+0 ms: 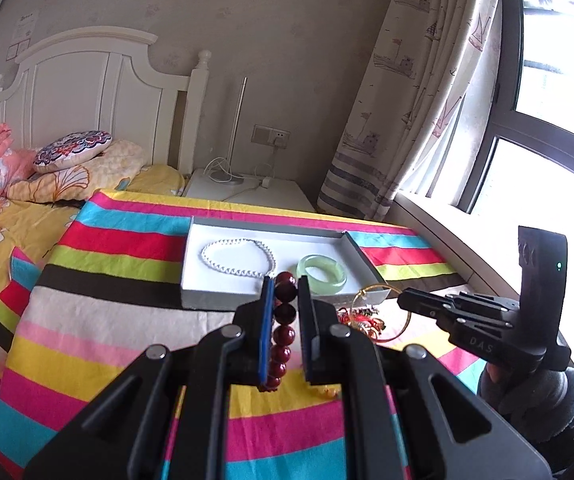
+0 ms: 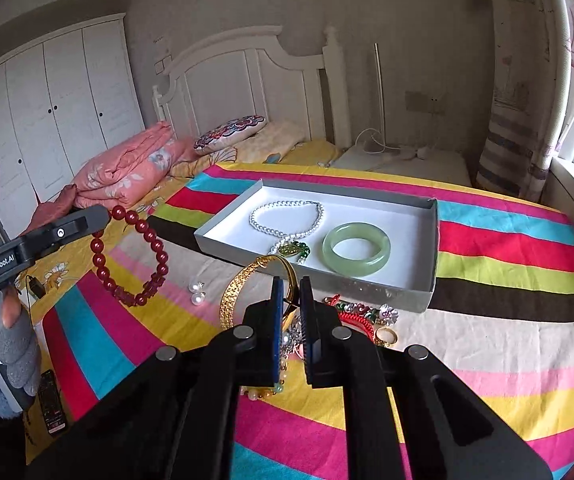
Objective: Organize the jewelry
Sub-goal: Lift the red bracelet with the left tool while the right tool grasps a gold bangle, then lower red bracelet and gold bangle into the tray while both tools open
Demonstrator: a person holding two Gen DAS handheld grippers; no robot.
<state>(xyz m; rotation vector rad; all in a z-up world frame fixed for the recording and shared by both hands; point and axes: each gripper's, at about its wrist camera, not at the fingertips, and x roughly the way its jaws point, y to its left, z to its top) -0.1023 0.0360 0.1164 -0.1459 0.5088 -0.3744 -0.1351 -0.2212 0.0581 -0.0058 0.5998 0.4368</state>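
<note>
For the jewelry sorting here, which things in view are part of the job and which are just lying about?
Part of the job:
- tray holding pearl necklace and green bangle
- red bead bracelet, in left gripper
- gold bangle, in right gripper
- loose pearls, gold ring on striped cloth

Lying about:
- folded pink quilt
- round cushion
- remote control

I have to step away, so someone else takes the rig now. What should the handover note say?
Left tongs: shut on the red bead bracelet, lifted off the bed.
Right tongs: shut on the gold bangle.
Tray: holds the pearl necklace and the green bangle.
Left to do: place both held pieces, then the pearl earrings, gold ring and small trinkets on the striped cloth.
</note>
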